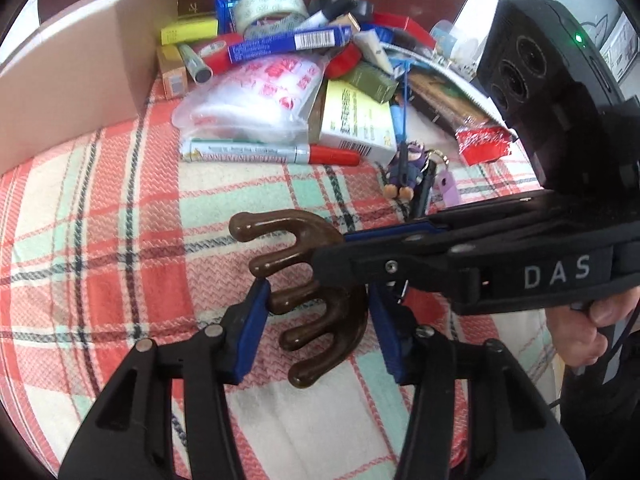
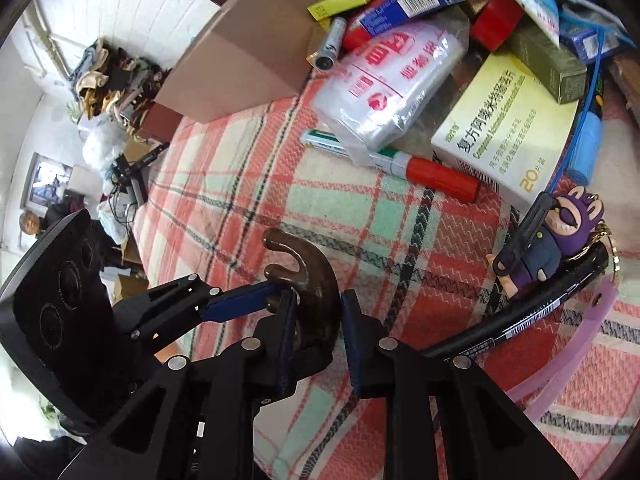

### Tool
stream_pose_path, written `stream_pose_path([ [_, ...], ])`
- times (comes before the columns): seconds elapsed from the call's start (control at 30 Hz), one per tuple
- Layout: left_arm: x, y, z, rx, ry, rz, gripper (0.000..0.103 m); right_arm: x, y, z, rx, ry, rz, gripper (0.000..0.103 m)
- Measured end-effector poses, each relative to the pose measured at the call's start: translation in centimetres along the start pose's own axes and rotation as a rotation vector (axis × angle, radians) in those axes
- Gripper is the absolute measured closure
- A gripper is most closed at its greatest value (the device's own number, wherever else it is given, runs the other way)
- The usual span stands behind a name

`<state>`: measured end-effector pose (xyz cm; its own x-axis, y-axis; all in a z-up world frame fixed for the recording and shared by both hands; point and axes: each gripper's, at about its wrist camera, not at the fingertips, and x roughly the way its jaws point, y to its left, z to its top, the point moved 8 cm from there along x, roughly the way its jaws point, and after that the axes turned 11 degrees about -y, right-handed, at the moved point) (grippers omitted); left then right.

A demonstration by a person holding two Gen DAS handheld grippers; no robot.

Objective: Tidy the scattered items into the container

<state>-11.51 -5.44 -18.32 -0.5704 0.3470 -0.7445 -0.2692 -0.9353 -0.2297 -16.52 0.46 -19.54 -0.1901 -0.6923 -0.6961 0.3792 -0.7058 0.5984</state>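
While both our grippers meet at a brown five-pronged massager [image 1: 316, 312], it lies on the plaid cloth [image 1: 100, 240].
Our right gripper [image 2: 316, 320] clamps its curved back; our left gripper [image 1: 320, 328] jaws straddle its prongs, contact unclear. The cardboard box [image 1: 80, 80] sits far left.

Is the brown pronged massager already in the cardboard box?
No. The brown pronged massager lies on the plaid cloth, outside the cardboard box.

Right gripper [image 2: 316, 330] is clamped on the spine of a brown multi-pronged massager [image 2: 310, 280] on the plaid cloth [image 2: 340, 208], and the left gripper's blue finger [image 2: 240, 304] touches a prong. Red-capped marker [image 2: 404, 168] lies beyond, beside a pill box [image 2: 508, 136].
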Motion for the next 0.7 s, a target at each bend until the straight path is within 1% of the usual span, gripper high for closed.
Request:
stream_pose_path([
  [0.17,-2.1,0.4,0.7,0.016,-0.026,0.012,0.053,-1.1,1.4,1.0,-0.010,-0.030,0.003,0.079],
  [0.23,-2.0,-0.3,2.1,0.025,-0.036,0.022,0.053,-1.6,1.9,1.4,-0.012,-0.043,0.009,0.079],
  [0.27,-2.2,-0.6,2.1,0.030,-0.042,0.026,0.053,-1.9,2.3,1.6,-0.014,-0.049,0.010,0.079],
  [0.4,-3.7,0.0,3.4,0.032,-0.076,0.033,0.053,-2.9,4.0,2.9,-0.037,-0.074,0.012,0.079],
  [0.53,-4.5,0.5,5.6,0.039,-0.107,0.050,0.053,-3.6,6.0,4.6,-0.065,-0.098,0.009,0.079],
  [0.7,-6.7,2.3,9.2,0.049,-0.156,0.077,0.053,-4.2,8.7,8.4,-0.105,-0.125,0.018,0.079],
])
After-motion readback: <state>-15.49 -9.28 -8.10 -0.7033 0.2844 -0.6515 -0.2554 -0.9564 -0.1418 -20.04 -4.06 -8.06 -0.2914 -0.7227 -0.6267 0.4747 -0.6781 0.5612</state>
